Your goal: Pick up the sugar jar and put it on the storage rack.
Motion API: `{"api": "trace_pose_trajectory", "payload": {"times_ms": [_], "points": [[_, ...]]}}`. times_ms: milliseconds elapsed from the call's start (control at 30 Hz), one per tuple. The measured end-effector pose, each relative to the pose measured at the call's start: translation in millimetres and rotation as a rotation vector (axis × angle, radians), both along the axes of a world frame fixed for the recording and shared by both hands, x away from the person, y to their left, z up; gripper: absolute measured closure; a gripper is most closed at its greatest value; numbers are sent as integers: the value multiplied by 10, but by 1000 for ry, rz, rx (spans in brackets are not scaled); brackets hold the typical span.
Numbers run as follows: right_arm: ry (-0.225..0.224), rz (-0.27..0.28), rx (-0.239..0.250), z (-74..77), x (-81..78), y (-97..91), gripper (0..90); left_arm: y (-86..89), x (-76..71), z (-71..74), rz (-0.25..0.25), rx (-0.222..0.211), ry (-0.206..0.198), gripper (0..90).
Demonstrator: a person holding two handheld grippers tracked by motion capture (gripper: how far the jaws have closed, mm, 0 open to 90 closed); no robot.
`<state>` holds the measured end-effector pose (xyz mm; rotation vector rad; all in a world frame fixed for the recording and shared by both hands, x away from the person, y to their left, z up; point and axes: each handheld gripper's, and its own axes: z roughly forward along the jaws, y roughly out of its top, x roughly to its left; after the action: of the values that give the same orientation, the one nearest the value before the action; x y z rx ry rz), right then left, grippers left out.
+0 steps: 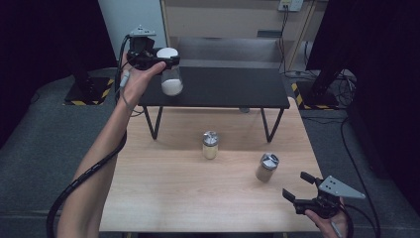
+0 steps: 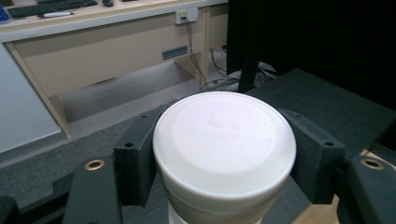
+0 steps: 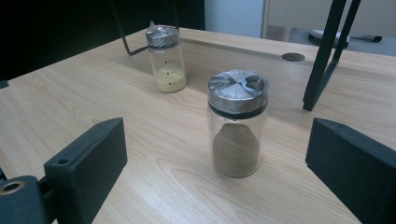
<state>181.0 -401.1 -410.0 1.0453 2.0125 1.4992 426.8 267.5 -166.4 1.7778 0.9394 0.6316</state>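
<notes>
My left gripper (image 1: 166, 60) is shut on the white lid of a clear jar (image 1: 171, 79) holding white powder, lifted over the left end of the black shelf (image 1: 233, 87). From the left gripper view, both black pads (image 2: 135, 158) press the white lid (image 2: 224, 140) from either side. Two glass shakers with metal caps stand on the wooden table (image 1: 163, 198): one with yellow powder (image 1: 210, 145) (image 3: 166, 58) and one with brown powder (image 1: 267, 167) (image 3: 236, 123). My right gripper (image 1: 296, 186) is open near the front right corner, its jaws apart on either side of the brown shaker, which stands farther off.
The black shelf stands on thin metal legs (image 1: 153, 121) across the back of the table. Beyond it are a beige desk (image 1: 223, 20) and cables on the floor (image 1: 337, 79). Dark curtains flank both sides.
</notes>
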Motion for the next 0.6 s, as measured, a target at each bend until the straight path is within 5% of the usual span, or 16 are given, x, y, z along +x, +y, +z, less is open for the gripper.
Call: {"api": "trace_pose_trajectory", "payload": {"times_ms": [600], "points": [[1,2,0,0,2,-5,60,-17,137,-98,84,-8,13,326]]}}
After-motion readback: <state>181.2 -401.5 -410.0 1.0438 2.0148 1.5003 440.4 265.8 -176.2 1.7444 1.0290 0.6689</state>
